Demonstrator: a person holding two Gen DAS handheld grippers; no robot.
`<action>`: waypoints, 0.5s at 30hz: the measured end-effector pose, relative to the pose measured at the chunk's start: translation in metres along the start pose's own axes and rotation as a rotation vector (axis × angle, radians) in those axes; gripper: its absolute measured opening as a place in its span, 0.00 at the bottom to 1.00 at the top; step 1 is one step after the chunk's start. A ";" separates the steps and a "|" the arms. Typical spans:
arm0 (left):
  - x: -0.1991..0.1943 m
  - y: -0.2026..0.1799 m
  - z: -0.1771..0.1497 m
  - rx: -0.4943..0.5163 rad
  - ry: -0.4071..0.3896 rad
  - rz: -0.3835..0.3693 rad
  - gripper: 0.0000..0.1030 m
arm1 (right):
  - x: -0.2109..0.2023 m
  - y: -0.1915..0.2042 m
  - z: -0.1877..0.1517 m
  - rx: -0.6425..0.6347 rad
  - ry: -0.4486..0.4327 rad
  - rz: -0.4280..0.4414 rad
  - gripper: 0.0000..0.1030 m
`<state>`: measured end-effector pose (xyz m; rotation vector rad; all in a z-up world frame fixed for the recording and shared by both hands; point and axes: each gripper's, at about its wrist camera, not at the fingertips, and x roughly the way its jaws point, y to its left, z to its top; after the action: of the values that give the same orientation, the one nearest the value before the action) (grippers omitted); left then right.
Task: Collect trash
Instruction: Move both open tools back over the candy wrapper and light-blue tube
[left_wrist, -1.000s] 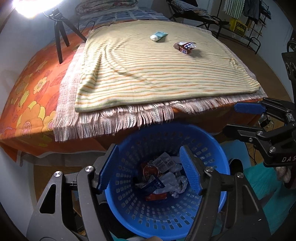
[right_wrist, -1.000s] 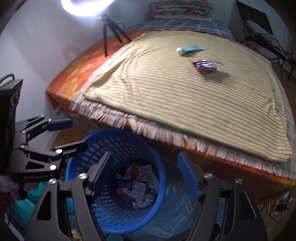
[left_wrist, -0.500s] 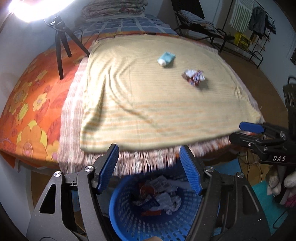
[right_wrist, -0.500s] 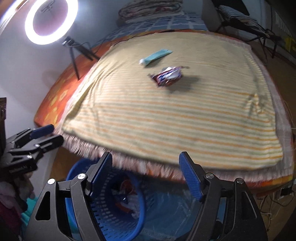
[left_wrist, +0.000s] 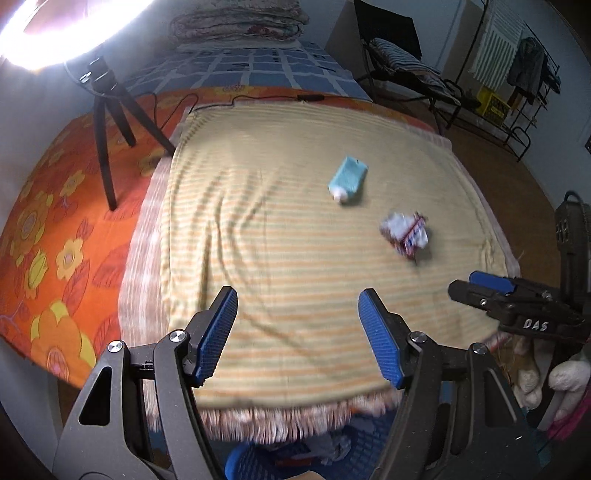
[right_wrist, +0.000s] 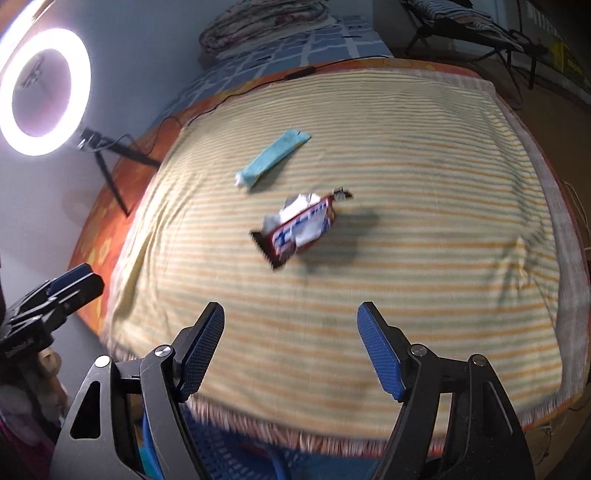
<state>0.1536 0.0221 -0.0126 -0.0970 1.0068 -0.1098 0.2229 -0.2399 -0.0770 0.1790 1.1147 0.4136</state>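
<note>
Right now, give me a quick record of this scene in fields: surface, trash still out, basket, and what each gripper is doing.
surface: striped blanket spread over an orange floral sheet
trash still out: crumpled wrapper and light blue tube, lying apart on the blanket
basket: blue basket below the fringed near edge, mostly hidden, some trash inside
left gripper: open, empty, above the blanket
right gripper: open, empty, pointed toward the wrapper
lighting: ring light on a tripod

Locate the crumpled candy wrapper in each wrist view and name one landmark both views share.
Left wrist: the candy wrapper lies right of centre on the striped blanket.
Right wrist: the candy wrapper lies near centre, ahead of the open jaws.
Shared landmark: the light blue tube, just beyond it.
</note>
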 end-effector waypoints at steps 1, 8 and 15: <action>0.003 0.001 0.005 -0.006 -0.002 -0.002 0.68 | 0.004 0.001 0.004 -0.006 0.000 -0.004 0.72; 0.030 0.002 0.044 -0.047 0.000 -0.028 0.68 | 0.038 0.016 0.025 -0.077 0.007 -0.079 0.72; 0.058 0.010 0.070 -0.120 0.014 -0.054 0.68 | 0.065 0.023 0.039 -0.162 0.006 -0.167 0.72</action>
<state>0.2440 0.0259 -0.0257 -0.2329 1.0244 -0.0991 0.2767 -0.1901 -0.1061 -0.0579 1.0878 0.3531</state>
